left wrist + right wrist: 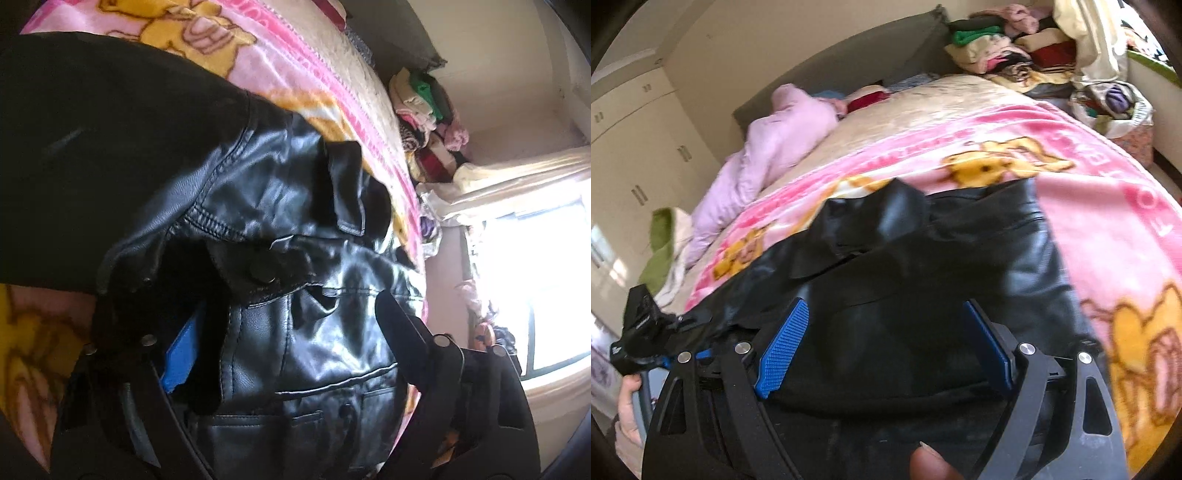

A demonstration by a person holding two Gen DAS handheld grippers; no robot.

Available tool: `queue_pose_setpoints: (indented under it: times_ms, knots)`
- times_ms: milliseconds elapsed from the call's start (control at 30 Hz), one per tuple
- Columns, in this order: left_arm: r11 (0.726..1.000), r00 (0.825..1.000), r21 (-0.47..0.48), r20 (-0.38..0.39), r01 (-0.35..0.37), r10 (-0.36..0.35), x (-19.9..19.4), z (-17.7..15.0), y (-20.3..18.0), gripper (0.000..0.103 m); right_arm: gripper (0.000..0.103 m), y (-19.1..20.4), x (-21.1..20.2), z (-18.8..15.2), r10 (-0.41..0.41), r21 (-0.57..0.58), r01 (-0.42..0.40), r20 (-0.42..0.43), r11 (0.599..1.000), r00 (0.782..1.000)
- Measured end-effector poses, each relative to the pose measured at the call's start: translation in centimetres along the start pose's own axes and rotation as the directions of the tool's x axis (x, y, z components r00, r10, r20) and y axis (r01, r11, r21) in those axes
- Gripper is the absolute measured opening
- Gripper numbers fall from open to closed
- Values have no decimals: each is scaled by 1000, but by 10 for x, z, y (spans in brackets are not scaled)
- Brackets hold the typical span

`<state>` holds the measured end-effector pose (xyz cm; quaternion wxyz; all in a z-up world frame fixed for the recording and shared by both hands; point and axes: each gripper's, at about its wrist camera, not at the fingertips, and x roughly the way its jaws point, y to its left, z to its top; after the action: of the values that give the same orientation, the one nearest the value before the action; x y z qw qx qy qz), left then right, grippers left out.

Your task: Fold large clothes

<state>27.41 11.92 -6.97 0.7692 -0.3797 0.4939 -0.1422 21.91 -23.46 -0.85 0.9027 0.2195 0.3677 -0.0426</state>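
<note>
Pink fleece blanket (1015, 122) printed with yellow cartoon bears covers the wide bed, and on it lies the black faux-leather jacket (295, 221) — glossy, stitched, with snap buttons and a pocket flap showing in the left wrist view. It looks bunched rather than squared: the collar end is rumpled and a sleeve or panel is doubled over the body, so I judge the fold as begun but far from finished, with smoothing and at least one more fold left. Beyond the bed, a heap of folded clothes (1008, 48) sits against the wall, and a pale pink quilted garment (775, 140) lies near the headboard. The right gripper (886, 343) has its blue ribbed pads spread wide with black fabric bulging between them — not pinching. The left gripper (291, 332) is likewise spread, fingers straddling the jacket front.
</note>
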Motion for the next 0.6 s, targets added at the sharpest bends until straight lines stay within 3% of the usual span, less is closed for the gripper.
queue_pose_setpoints:
  times_ms: [100, 133, 200, 233, 267, 333, 467, 600]
  knots:
    - [999, 999, 26, 26, -42, 41, 4, -1, -4, 71, 84, -11, 1, 2, -17, 27, 17, -2, 999, 1000]
    - [998, 998, 33, 37, -44, 43, 5, -2, -5, 57, 84, -14, 1, 3, -23, 33, 24, -1, 999, 1000]
    - [997, 996, 44, 56, -65, 63, 8, -2, -7, 46, 84, -19, 0, 5, -51, 40, 51, 0, 998, 999]
    - [995, 995, 61, 66, -79, 75, 8, -3, -9, 35, 84, -20, -1, 6, -60, 42, 60, 1, 997, 998]
    - [994, 995, 78, 73, -71, 65, 9, -4, -12, 21, 84, -22, -1, 7, -73, 45, 73, 1, 996, 997]
    - [995, 996, 95, 80, -44, 37, 7, -6, -19, 7, 84, -26, -1, 9, -96, 54, 96, 1, 994, 995]
    - [979, 992, 199, 115, 37, -60, -15, -17, -51, 3, 83, -34, -4, 12, -127, 63, 127, 11, 990, 992]
    - [932, 970, 352, 187, 80, -154, -53, -30, -92, 3, 70, -39, -13, 18, -131, 60, 128, 50, 990, 990]
